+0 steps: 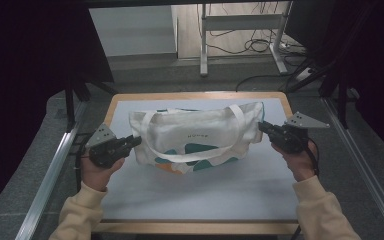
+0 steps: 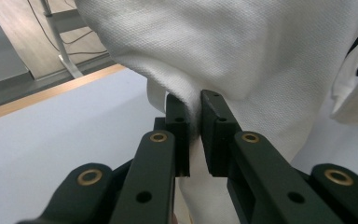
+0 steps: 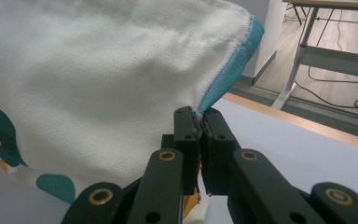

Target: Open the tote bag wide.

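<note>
The cream canvas tote bag with teal patches [image 1: 197,137] was pinched at opposite side edges by the closed left gripper [image 1: 134,141] and right gripper [image 1: 263,127], apparently so it could be lifted or spread flat on the pale grey table mat [image 1: 200,195].

Print on your tote bag [image 1: 200,135]: small dark letters at mid-front, roughly "HOMEE"; too tiny for you to read surely.

Left tool [image 1: 136,141] and right tool [image 1: 261,126] low, level, pointed inward toward each other, jaws clamped.
</note>
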Motion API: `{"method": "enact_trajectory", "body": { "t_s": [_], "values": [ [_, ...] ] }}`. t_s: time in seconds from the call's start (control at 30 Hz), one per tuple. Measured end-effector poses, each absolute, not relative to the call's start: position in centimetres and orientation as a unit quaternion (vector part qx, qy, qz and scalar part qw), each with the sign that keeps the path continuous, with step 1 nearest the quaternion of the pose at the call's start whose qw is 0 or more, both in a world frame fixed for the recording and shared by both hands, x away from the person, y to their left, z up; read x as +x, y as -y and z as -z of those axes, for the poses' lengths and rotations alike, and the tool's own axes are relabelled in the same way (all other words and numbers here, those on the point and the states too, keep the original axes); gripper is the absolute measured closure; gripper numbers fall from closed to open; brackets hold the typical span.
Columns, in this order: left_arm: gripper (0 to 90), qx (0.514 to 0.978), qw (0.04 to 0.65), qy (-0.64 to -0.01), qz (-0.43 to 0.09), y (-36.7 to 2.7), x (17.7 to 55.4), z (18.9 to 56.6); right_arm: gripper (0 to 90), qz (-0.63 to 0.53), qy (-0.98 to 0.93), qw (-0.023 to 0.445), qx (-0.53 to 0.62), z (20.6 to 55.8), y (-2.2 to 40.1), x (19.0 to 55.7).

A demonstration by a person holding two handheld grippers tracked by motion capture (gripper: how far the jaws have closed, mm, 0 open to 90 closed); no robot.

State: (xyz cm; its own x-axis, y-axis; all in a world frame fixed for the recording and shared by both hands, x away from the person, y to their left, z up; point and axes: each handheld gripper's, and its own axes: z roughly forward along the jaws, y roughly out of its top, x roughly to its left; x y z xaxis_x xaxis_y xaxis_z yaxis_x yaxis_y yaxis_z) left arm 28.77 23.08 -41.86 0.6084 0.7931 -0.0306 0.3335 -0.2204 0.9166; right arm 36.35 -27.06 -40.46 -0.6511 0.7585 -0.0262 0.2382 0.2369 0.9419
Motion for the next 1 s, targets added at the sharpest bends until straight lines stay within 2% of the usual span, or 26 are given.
{"method": "enact_trajectory", "body": {
  "t_s": [0.27, 1.0],
  "values": [
    [82.8, 0.756, 0.483, -0.381, -0.223, -22.8, 28.5, 43.6, 84.8, -0.501, -0.759, 0.243, 0.339, 42.6, 26.7, 36.4],
    [84.0, 0.768, 0.461, -0.391, -0.210, -22.2, 28.3, 46.9, 84.9, -0.485, -0.769, 0.229, 0.348, 45.6, 26.1, 36.4]
  ]
}}
